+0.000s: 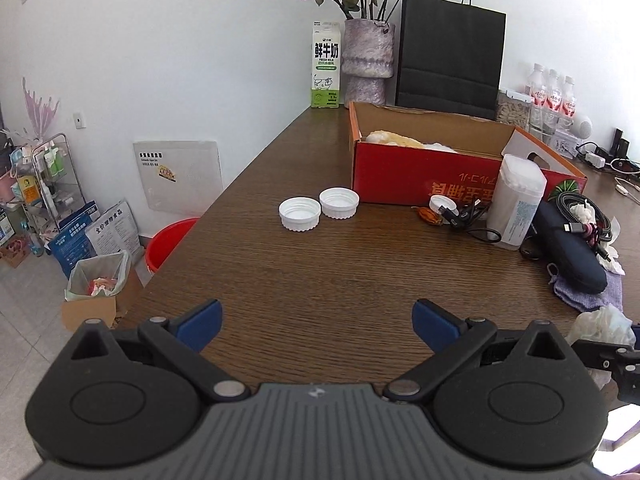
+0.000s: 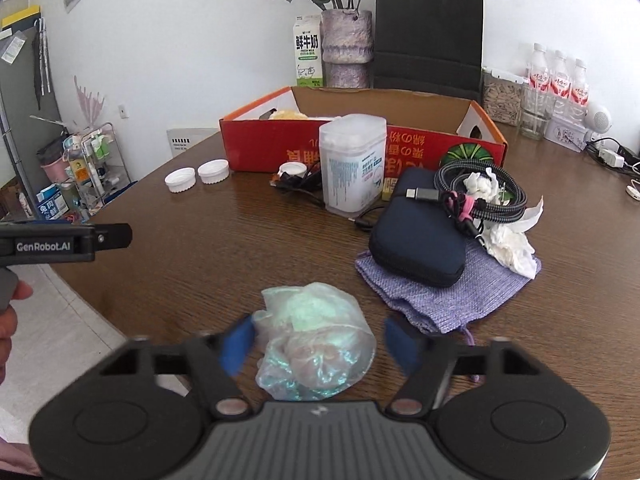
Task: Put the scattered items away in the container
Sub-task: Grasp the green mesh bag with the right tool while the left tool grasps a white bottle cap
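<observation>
Now | right tool (image 2: pixel 316 342) spread wide | crumpled plastic bag (image 2: pixel 316 340) between its fingers

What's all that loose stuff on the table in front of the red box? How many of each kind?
White caps: 3
Plastic canister: 1
Navy case: 1
Purple pouch: 1
Braided cable: 1
Black thin cable: 1
Crumpled tissue: 1
Crumpled plastic bag: 1
Total: 10

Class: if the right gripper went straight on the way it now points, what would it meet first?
The right gripper, fingers open, would probably meet the crumpled plastic bag first; it already lies between the fingers on the table.
</observation>
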Demonstrator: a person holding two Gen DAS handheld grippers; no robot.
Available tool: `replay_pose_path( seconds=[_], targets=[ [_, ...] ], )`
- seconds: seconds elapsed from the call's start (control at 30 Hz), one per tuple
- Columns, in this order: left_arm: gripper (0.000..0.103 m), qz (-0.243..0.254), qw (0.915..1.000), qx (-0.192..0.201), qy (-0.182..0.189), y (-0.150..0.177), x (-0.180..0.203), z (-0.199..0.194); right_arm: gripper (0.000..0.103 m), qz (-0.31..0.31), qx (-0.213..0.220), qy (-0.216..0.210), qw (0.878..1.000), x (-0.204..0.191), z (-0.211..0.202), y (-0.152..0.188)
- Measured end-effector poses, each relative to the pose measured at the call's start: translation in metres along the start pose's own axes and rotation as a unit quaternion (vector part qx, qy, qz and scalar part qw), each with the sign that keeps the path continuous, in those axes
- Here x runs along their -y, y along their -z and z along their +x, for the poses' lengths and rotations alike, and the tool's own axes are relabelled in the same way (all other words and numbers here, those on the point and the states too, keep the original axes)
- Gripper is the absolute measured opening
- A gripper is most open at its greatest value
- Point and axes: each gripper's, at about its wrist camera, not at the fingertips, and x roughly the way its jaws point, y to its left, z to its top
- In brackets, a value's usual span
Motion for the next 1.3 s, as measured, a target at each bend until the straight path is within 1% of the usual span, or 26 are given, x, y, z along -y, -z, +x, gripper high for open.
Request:
replay_pose_path(
  seconds=[0.03,0.13,0.2,0.3,0.53,0.7,0.77,1.0,1.07,1.13,1.17,1.23,1.3],
  targets=[
    [0.103,0.0,1.0,0.0,-0.001,-0.001,-0.001,0.001,0.035,0.0,0.011,-0.001,1.0,0.001,-0.002,-0.001],
    [0.103,0.002,0.9999,0.006,-0.009,-0.009,-0.003,0.007,0.035,-0.004,0.046,0.021,0.999,0.003,-0.009,-0.009],
    [0.103,0.003,0.9998,0.01,-0.019,-0.015,-0.006,0.012,0.035,0.003,0.058,0.033,0.998,0.009,-0.009,-0.019],
    [0.103,-0.002,0.9994,0.005,-0.034,-0.024,-0.011,0.022,0.035,0.008,0.07,0.048,0.996,0.018,-0.007,-0.029],
    [0.103,-0.008,0.9984,0.01,-0.054,-0.038,-0.022,0.041,0.036,0.018,0.078,0.069,0.994,0.036,0.004,-0.045],
    [0.103,0.002,0.9979,0.015,-0.062,-0.051,-0.026,0.063,0.036,0.022,0.083,0.078,0.993,0.043,0.009,-0.052],
    [0.103,0.009,0.9973,0.011,-0.072,-0.056,-0.024,0.075,0.036,0.024,0.085,0.08,0.993,0.046,0.01,-0.055],
    [0.103,0.037,0.9975,0.001,-0.06,-0.067,-0.015,0.112,0.036,0.035,0.092,0.09,0.991,0.056,0.015,-0.064],
    [0.1,0.04,0.9969,-0.004,-0.068,-0.069,-0.013,0.12,0.037,0.036,0.094,0.092,0.991,0.059,0.015,-0.066],
    [0.091,0.038,0.9966,-0.008,-0.072,-0.069,-0.012,0.127,0.037,0.038,0.096,0.093,0.99,0.061,0.015,-0.067],
    [0.089,0.038,0.9968,-0.01,-0.07,-0.068,-0.012,0.13,0.037,0.039,0.097,0.094,0.99,0.062,0.015,-0.067],
    [0.079,0.037,0.9971,-0.015,-0.065,-0.066,-0.013,0.134,0.037,0.039,0.097,0.095,0.99,0.064,0.016,-0.067],
    [0.074,0.032,0.9979,-0.013,-0.055,-0.065,-0.014,0.135,0.037,0.04,0.097,0.097,0.99,0.065,0.016,-0.068]
  ],
)
